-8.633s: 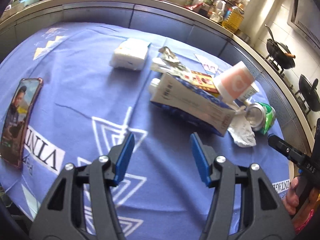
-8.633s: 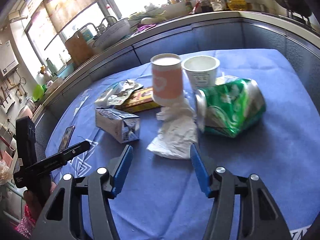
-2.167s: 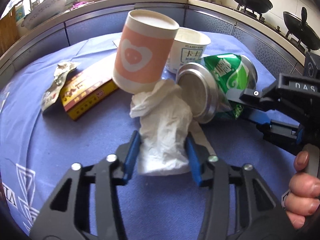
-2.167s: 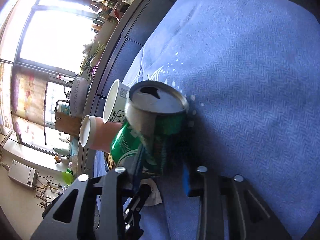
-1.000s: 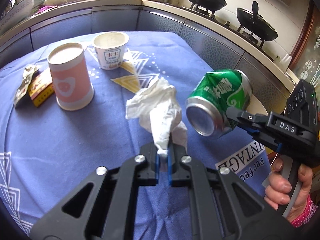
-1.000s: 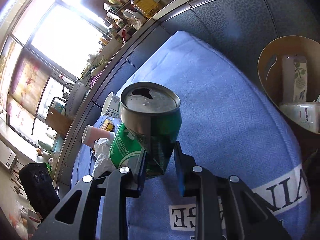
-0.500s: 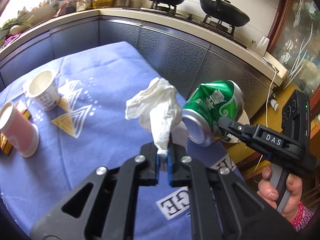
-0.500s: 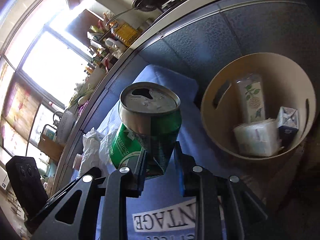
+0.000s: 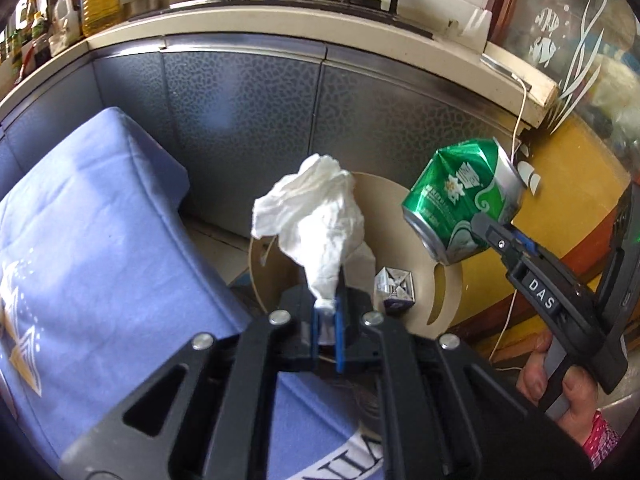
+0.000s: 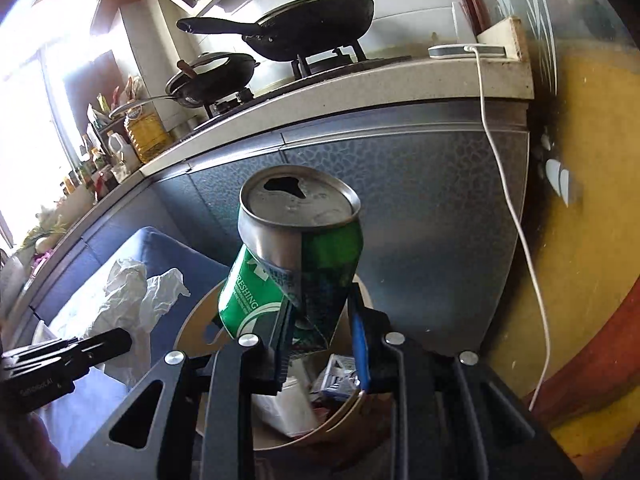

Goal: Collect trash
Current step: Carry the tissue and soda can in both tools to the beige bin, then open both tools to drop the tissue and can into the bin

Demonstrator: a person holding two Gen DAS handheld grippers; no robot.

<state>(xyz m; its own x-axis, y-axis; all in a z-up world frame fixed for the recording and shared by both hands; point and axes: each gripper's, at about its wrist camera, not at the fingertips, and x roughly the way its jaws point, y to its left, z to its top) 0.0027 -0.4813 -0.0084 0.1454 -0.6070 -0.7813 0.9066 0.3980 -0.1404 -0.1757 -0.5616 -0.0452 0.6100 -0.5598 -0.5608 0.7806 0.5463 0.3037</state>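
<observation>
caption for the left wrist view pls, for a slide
Left tool pinching a tissue above the bin, right tool holding a dented green can alongside.

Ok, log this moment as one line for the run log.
left claw: shut on tissue | right claw: shut on crushed green can | both above bin | nothing released yet

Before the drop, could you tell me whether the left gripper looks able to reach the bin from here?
Probably yes: the left gripper, shut on the tissue, hangs right above the bin, nothing between.
</observation>
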